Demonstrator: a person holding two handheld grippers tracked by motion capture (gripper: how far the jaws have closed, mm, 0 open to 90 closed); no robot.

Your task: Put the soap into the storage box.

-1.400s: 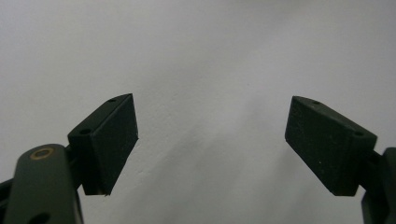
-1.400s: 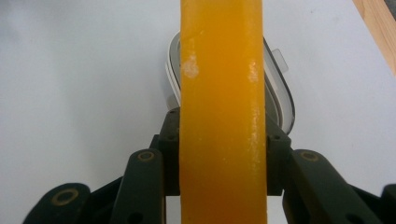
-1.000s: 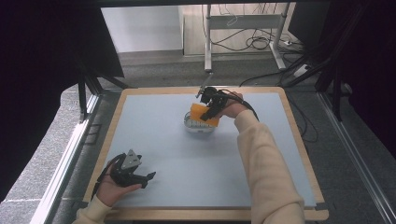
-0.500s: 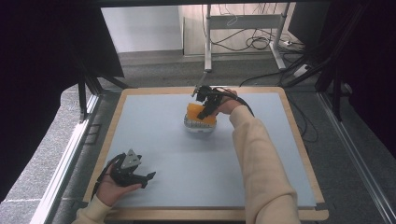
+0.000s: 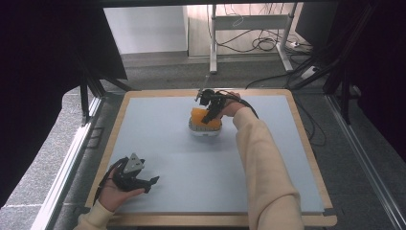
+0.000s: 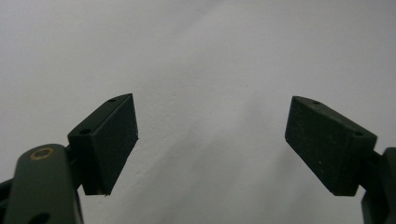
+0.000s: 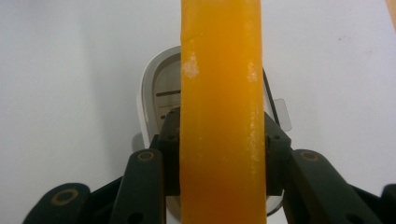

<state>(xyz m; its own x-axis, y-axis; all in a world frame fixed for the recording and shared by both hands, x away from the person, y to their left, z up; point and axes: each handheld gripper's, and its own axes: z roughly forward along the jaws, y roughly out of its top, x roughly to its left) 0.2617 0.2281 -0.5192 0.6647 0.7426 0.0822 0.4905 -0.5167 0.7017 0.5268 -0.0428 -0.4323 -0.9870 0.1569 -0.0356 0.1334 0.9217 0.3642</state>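
Note:
An orange slab is clamped on its two broad faces by my right gripper, which is shut on it near the far middle of the table. Just below it sits a white rounded device. In the right gripper view the orange slab runs straight up between the black pads, with the white device behind it. My left gripper rests at the near left of the table. Its jaws stand wide apart over bare surface.
The table has a pale blue-grey mat inside a wooden border. Beyond the far edge stand metal desk legs and loose cables on the floor. Dark frame struts rise at the left, dark panels at the right.
My right gripper has carried the orange slab a little to the left and lower, closer over the white device. The left gripper has stayed put.

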